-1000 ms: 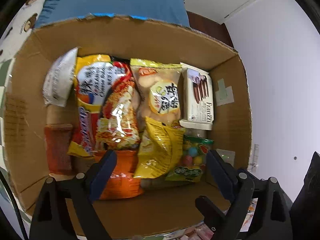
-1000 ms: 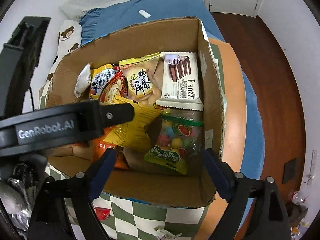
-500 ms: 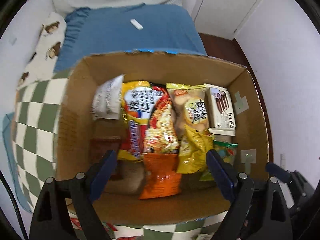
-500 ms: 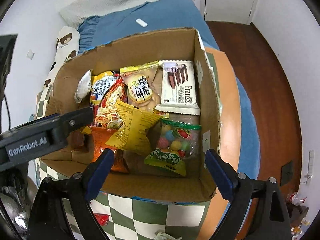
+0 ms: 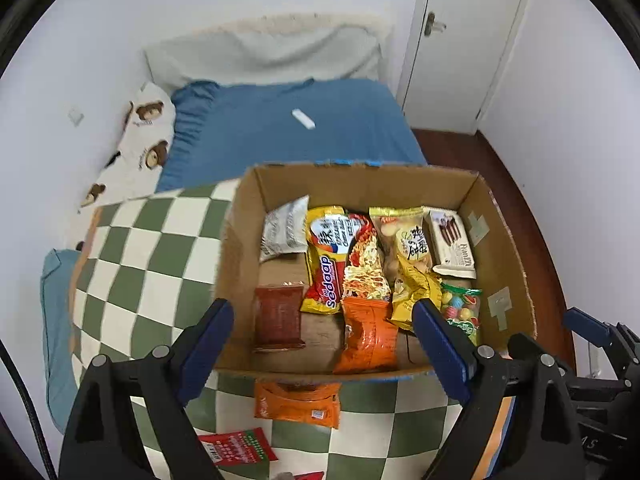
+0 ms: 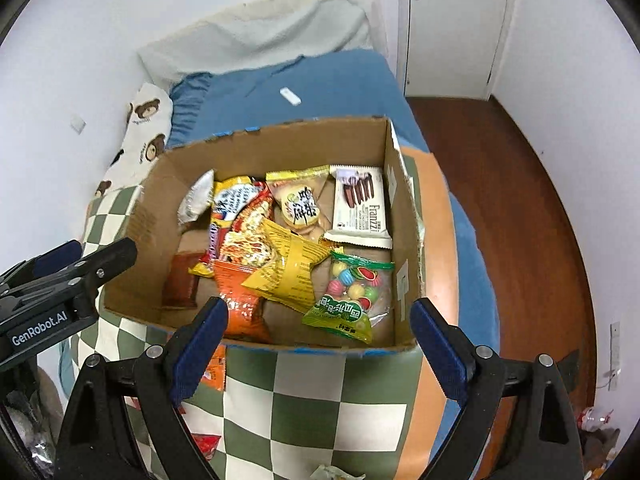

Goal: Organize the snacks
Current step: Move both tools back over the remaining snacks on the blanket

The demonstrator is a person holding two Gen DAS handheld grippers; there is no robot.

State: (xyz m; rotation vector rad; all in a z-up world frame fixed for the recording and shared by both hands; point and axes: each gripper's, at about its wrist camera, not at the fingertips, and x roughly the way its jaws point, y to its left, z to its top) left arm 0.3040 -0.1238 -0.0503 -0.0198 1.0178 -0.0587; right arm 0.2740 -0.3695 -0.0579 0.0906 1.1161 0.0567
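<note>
An open cardboard box (image 5: 360, 184) (image 6: 280, 140) stands on a green-and-white checkered cloth (image 5: 152, 264) and holds several snack packets. Among them are a white wafer pack (image 5: 452, 246) (image 6: 360, 208), a candy bag (image 5: 460, 312) (image 6: 352, 292), a yellow packet (image 6: 292, 268), an orange packet (image 5: 368, 332) and a dark red packet (image 5: 278, 316). My left gripper (image 5: 322, 312) hangs open above the box's near edge, holding nothing. My right gripper (image 6: 319, 306) is likewise open and empty over the near wall. In front of the box lie an orange packet (image 5: 298, 404) and a red-green packet (image 5: 236, 446).
Behind the box is a bed with a blue sheet (image 5: 280, 128), a bear-print pillow (image 5: 140, 140) and a small white object (image 5: 303, 119). A white door (image 5: 464, 40) and wooden floor (image 6: 520, 200) lie to the right. Each gripper shows at the edge of the other's view.
Both grippers have risen and drawn back from the box, so the bed, door and checkered cloth now show. The left gripper has left the box's opening. Both sets of jaws stay open.
</note>
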